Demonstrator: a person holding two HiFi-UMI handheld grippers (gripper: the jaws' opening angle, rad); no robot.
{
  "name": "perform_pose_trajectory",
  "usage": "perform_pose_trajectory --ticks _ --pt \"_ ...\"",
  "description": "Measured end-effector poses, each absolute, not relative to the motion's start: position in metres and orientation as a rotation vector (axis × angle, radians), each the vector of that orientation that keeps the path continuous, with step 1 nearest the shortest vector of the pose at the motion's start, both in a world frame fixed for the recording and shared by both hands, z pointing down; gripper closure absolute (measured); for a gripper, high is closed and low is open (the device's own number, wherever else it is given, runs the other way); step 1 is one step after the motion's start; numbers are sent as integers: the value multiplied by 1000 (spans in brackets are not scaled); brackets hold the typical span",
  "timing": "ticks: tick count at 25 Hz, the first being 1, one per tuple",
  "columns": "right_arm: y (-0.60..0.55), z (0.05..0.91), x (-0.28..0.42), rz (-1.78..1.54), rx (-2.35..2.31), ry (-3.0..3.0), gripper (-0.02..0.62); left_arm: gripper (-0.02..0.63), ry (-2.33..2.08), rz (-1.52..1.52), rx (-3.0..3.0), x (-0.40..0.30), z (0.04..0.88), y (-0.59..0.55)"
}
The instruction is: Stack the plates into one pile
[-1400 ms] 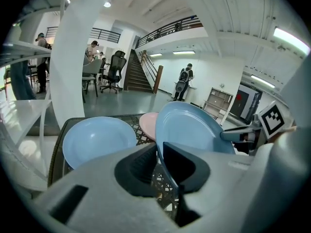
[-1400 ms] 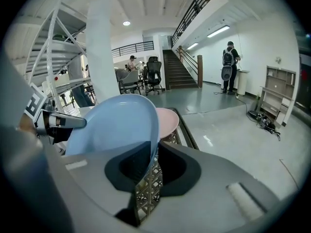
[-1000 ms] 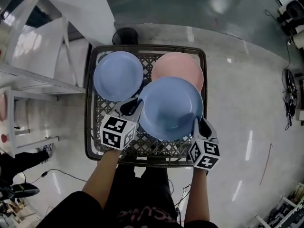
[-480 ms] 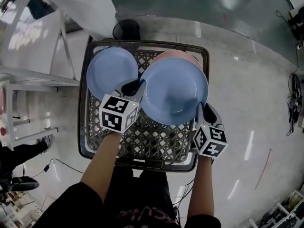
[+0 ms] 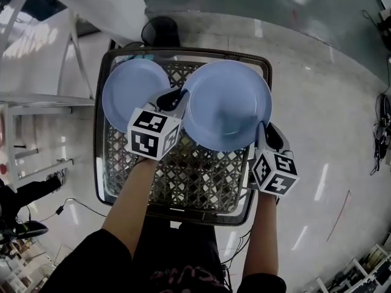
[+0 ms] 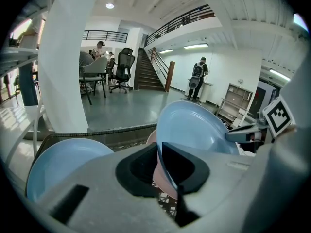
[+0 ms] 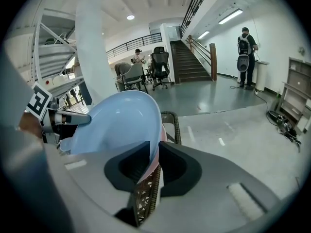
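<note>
The dark woven-lattice plastic basket (image 5: 194,177) sits on the floor below me. Over its far right part I hold the wide pale-blue round plate (image 5: 227,105). A smaller pale-blue plate (image 5: 131,93) lies far left. A pink plate (image 6: 165,181) shows just beneath the held one. My left gripper (image 5: 177,99) and right gripper (image 5: 264,136) each pinch the wide plate's rim, on opposite sides.
</note>
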State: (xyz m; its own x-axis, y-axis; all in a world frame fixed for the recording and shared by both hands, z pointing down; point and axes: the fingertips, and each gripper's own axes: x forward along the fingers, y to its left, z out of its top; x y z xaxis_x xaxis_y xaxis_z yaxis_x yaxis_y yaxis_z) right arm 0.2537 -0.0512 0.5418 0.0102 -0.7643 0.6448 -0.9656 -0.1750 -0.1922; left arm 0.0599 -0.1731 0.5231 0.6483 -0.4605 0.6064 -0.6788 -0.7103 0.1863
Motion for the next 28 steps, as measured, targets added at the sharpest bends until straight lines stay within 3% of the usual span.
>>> perform_pose_trajectory --ticks 25,28 --pt "-61 552 272 849 2009 -1738 500 546 -909 826 2506 63 550 -182" --pt "-58 541 268 822 2028 -1772 548 552 -918 781 2531 59 539 -178"
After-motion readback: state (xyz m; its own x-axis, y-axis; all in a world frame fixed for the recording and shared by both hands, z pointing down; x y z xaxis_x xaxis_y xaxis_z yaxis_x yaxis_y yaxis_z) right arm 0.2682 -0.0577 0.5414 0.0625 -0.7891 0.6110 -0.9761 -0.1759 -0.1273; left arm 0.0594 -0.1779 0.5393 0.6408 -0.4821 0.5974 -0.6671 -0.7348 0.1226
